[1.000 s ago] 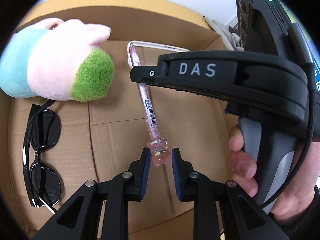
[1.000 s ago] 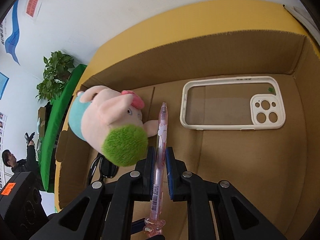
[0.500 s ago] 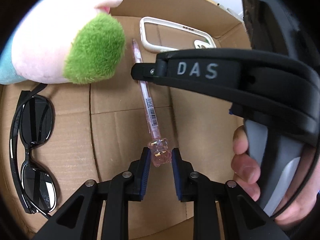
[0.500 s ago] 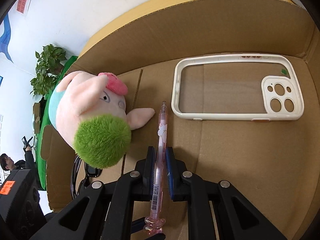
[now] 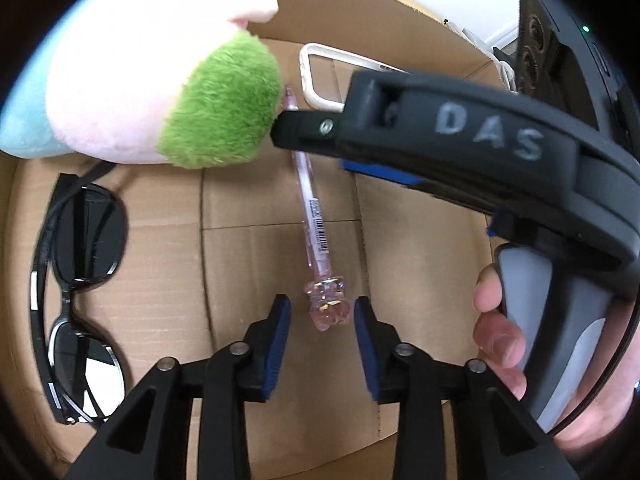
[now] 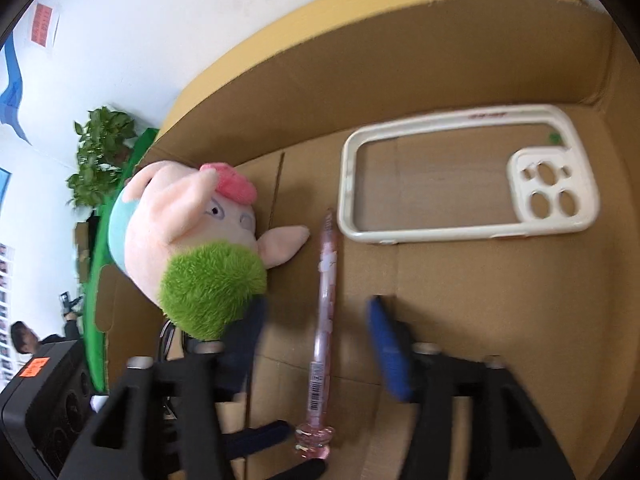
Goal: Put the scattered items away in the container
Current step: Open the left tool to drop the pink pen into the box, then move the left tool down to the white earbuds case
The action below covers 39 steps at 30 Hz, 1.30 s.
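Observation:
A pink pen [image 5: 316, 224] lies on the floor of the cardboard box [image 5: 420, 240]; it also shows in the right wrist view [image 6: 326, 300]. My left gripper [image 5: 322, 320] is open, its pads on either side of the pen's pink cap, not touching. My right gripper [image 6: 316, 316] is open above the pen's middle, its jaws wide apart. A pink and green plush toy [image 5: 160, 80] lies to the left of the pen, also in the right wrist view [image 6: 192, 248]. A white phone case [image 6: 464, 176] lies at the back right.
Black sunglasses [image 5: 76, 272] lie along the box's left side. The box's tall back wall [image 6: 400, 64] rises behind the phone case. The right gripper's body and the hand holding it [image 5: 500, 320] fill the right of the left wrist view.
Both grippers have opened and let go of the pen, which now lies on the box floor. The box contents appear closer than before.

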Available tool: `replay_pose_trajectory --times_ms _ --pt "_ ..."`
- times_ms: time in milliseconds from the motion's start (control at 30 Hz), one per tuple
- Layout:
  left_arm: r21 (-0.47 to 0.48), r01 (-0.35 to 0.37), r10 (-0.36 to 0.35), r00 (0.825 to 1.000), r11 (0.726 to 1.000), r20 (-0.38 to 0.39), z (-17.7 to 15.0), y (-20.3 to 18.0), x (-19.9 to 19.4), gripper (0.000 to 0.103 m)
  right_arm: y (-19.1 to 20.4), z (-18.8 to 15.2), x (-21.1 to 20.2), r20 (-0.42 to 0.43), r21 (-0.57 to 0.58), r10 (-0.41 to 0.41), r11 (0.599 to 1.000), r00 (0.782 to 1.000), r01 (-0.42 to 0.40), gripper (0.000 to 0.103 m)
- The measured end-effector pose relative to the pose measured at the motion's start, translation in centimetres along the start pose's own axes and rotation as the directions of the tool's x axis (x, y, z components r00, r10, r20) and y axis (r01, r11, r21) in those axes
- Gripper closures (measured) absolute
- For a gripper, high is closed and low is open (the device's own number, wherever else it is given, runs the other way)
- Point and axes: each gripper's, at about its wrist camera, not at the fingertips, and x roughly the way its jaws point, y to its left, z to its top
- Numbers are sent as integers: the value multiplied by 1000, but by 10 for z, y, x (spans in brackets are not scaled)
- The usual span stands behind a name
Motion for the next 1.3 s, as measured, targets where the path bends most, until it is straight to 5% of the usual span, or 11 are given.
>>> replay_pose_trajectory --times_ms 200,333,467,600,700,867,1167,1300 --pt "61 -59 52 992 996 112 -15 -11 -35 70 7 -8 -46 76 -24 17 1000 997 -16 18" --pt "94 -107 79 962 990 262 -44 -19 -79 60 17 -38 -96 174 -77 20 997 985 -6 6" --pt "93 -185 130 897 978 422 -57 -26 -113 31 26 -86 -135 270 -129 -26 990 962 63 0" --pt "75 -263 187 835 962 518 -102 -23 -138 29 48 -140 -162 377 -159 -146 963 915 219 0" --pt "13 -256 202 791 967 578 -141 -4 -162 25 66 -176 -169 430 -189 -185 939 884 288 0" --pt "-7 -233 185 755 972 629 -174 4 -177 25 80 -214 -175 458 -206 -226 914 859 350 0" --pt "-27 -259 213 724 965 656 -200 24 -193 25 97 -244 -184 475 -219 -294 873 829 436 0" --pt "3 -244 185 743 970 643 -208 30 -192 25 99 -253 -186 475 -219 -288 877 832 428 0"
